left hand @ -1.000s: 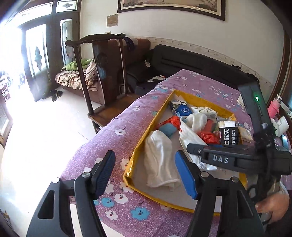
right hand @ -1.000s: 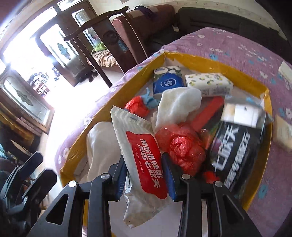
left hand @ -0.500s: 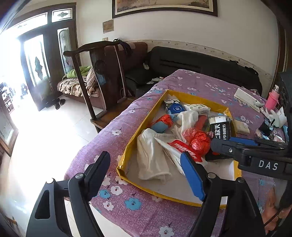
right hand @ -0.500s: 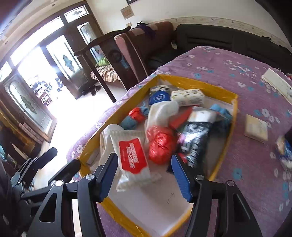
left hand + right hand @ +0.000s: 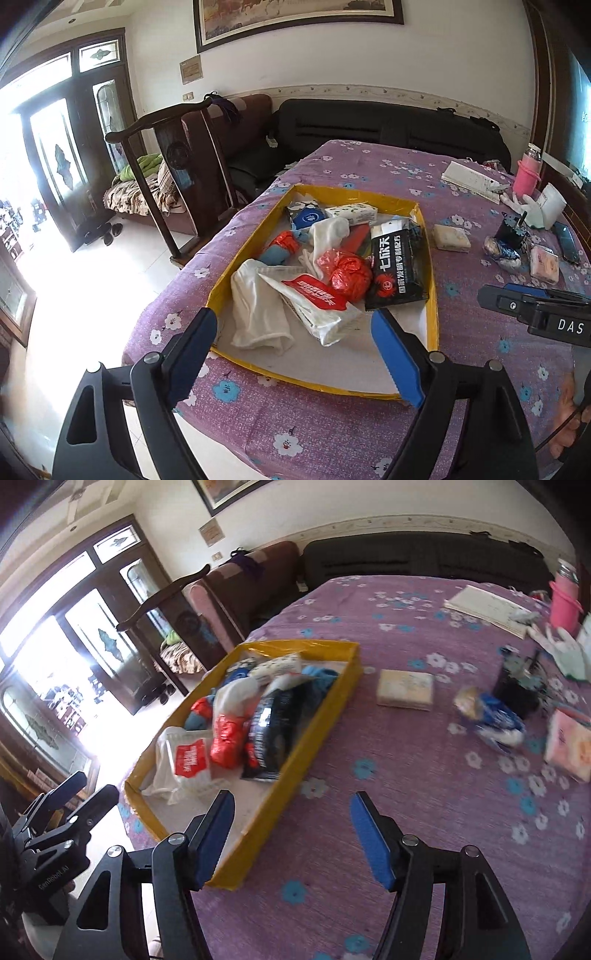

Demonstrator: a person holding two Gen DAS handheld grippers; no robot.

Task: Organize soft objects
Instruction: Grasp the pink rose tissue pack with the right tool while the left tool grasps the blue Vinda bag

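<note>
— Hovering over the near end of the yellow tray (image 5: 433,295), the left gripper (image 5: 295,354) has just been opening and gapes wide, nothing between its jaws.

— And the right gripper (image 5: 291,834)?

— Also just been opening, empty, above the purple tabletop (image 5: 424,782). The wipes pack (image 5: 314,299) lies in the tray beside a white cloth (image 5: 255,306) and red bag (image 5: 347,273).

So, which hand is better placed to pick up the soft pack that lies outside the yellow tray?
Probably the right. The right gripper is open and empty over the cloth by the beige pack; the left gripper, also open, faces the yellow tray.
</note>
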